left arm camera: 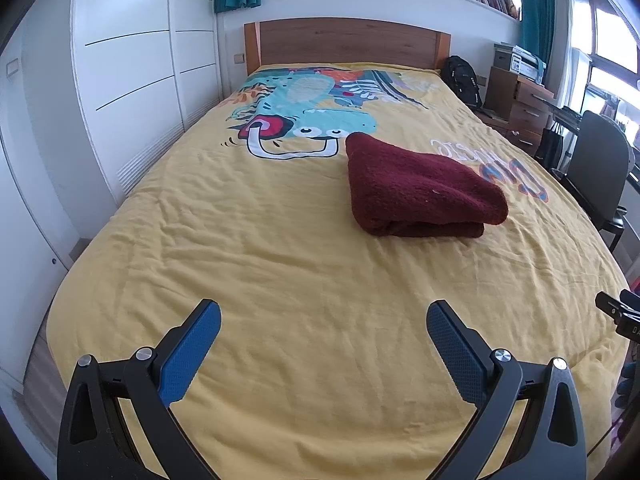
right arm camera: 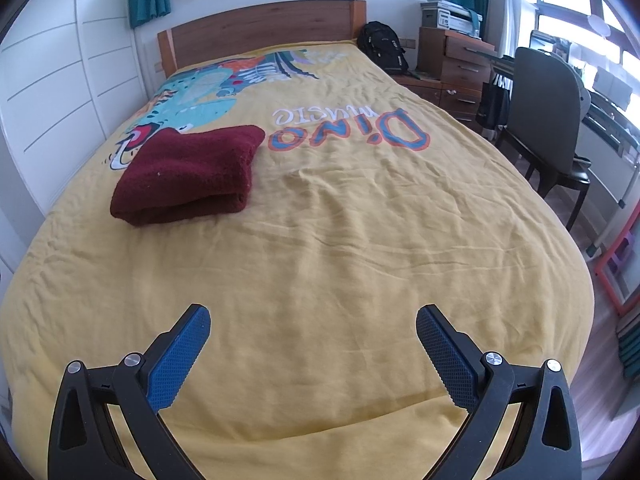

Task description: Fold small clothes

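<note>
Where bedspread (right arm camera: 360, 220) reads "Dino music", folded maroon garment (right arm camera: 188, 176) beside lettering

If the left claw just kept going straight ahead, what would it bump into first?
Probably the yellow bedcover itself. The left gripper, open, aims at bare fabric left of the folded maroon garment; depth is hard to judge.

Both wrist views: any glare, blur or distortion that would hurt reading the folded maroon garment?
Left wrist view: strong fisheye bending at the edges, windows blown out at right, yet the maroon garment is sharp and evenly lit. Right wrist view: same barrel distortion and dark corners, bright window top right; the garment stays clear, with only soft shadow in its fold.
</note>
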{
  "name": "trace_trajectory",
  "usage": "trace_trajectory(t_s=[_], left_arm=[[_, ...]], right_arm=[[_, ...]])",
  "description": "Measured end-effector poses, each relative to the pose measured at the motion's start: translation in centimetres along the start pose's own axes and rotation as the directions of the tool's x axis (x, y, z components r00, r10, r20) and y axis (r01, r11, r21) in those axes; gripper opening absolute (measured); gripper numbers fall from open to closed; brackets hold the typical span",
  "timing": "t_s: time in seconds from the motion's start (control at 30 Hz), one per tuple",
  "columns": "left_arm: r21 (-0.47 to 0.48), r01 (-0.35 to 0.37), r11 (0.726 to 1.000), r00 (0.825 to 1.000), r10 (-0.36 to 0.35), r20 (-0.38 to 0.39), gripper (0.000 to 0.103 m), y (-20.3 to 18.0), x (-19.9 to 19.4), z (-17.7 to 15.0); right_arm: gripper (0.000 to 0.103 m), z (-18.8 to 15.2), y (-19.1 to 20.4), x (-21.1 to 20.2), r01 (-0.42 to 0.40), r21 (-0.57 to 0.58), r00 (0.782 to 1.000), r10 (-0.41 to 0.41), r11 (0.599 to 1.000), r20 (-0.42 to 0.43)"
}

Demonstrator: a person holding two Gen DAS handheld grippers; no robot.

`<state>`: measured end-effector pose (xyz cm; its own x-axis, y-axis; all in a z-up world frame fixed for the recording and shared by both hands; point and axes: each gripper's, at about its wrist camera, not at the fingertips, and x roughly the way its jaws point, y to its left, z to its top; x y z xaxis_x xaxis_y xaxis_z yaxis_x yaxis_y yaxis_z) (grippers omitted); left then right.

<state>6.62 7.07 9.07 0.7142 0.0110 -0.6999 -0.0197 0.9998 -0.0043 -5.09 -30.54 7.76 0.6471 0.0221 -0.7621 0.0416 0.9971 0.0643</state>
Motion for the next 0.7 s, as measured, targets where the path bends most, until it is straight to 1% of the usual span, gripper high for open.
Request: trace_trajectory(t_s=[0.3,0.7], left_arm=[[0.004,0.01,1.0,1.0,-0.01,-0.006,0.102,-0.1,0.1,-0.1],[0.008,0.017,1.0,1.0,-0.017,-0.012,0.102,-0.3,0.4,-0.2]], right_arm=[[0.103,0.1,0.1,0.0,-0.001,-0.002,1.0,0.001,1.0,0.0],[0.103,-0.2,-0.9,-0.1,0.004,0.003,1.0,-0.004,1.0,0.0]])
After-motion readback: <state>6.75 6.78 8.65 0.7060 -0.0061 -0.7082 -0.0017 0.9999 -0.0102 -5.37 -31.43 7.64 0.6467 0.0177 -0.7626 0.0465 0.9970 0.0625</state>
